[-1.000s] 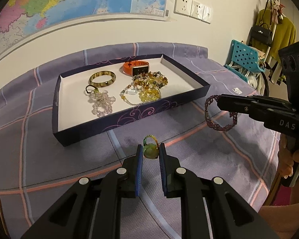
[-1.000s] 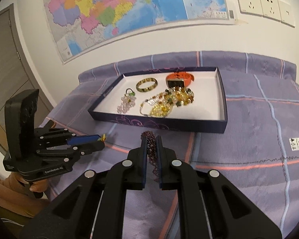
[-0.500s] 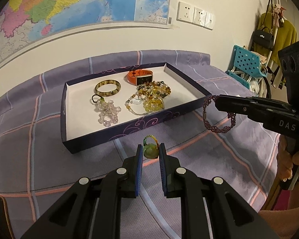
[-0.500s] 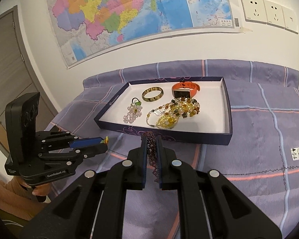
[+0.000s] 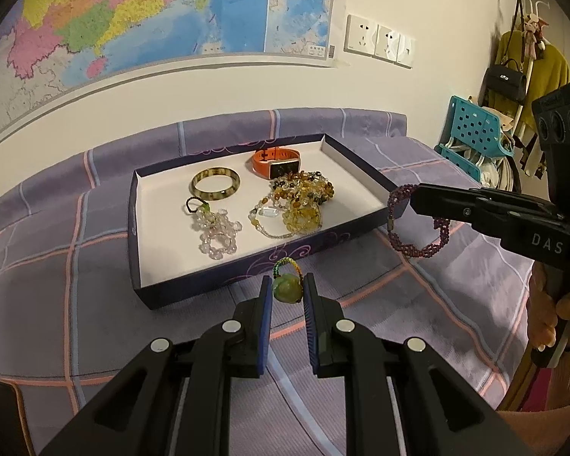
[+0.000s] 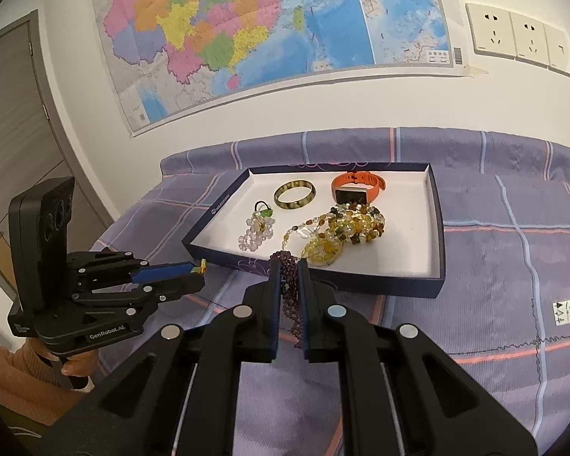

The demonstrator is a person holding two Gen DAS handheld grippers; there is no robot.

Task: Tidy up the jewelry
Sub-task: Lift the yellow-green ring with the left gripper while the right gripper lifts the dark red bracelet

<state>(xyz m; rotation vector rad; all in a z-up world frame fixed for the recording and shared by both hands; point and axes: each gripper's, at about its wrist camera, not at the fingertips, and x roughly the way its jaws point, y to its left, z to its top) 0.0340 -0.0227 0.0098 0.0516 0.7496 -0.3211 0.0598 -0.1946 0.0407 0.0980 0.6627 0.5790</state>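
Observation:
My left gripper [image 5: 287, 290] is shut on a green bead charm [image 5: 286, 288] with a beaded loop, held above the cloth just before the navy tray [image 5: 178, 285]. My right gripper [image 6: 288, 277] is shut on a purple beaded bracelet [image 6: 290, 296], which hangs at the tray's near right corner in the left wrist view [image 5: 414, 245]. The tray [image 6: 435, 228] holds a green bangle [image 5: 215, 184], an orange watch [image 5: 277, 161], a clear bead bracelet [image 5: 216, 233] and a heap of amber beads [image 5: 304, 205].
A purple checked cloth [image 5: 57, 304] covers the table, which stands against a wall with a map. A teal chair [image 5: 475, 133] and hanging clothes stand at the right. A small white label [image 6: 564, 311] lies on the cloth right of the tray.
Both grippers have risen and drawn back a little with their jewelry still held, so the tray sits farther off in both views.

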